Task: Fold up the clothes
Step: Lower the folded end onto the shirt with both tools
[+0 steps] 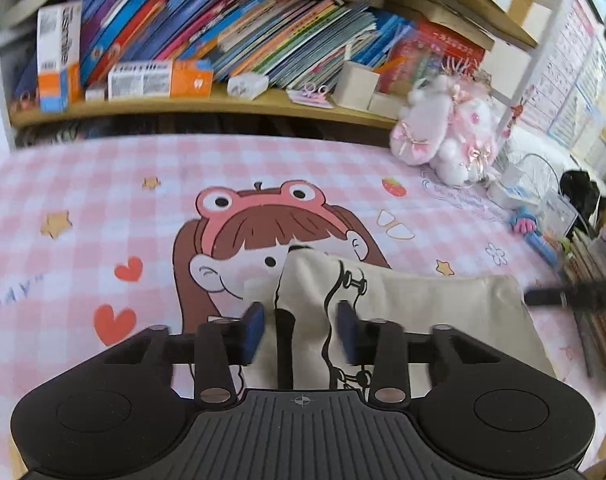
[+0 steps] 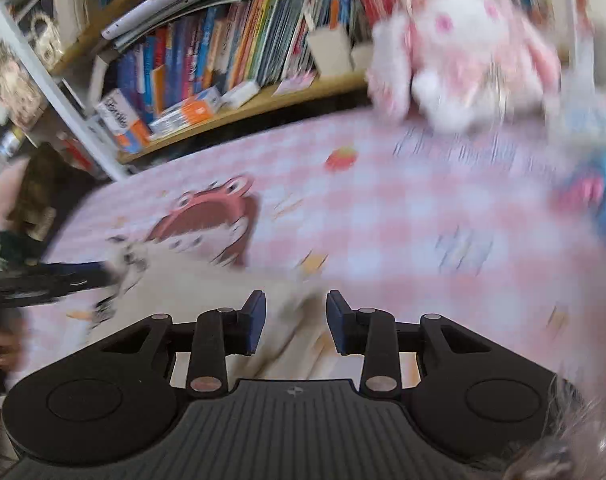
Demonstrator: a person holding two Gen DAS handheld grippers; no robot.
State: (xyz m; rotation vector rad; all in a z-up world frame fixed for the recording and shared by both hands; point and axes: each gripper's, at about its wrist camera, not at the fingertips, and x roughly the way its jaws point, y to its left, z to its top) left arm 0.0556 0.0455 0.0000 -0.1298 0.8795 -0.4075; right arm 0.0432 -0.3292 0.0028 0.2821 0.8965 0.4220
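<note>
Cream garment [image 1: 423,304] with black line drawing on pink-and-white checked sheet [image 1: 83,184].

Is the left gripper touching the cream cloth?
Cannot tell. In the left wrist view the cloth lies between the left gripper's spread blue pads, but whether either pad presses on it is unclear.

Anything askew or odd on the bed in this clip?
The cream garment lies bunched, one printed fold standing up between the left tool's open jaws. The plush leans at the bed's far corner. Nothing spilled or damaged.
</note>
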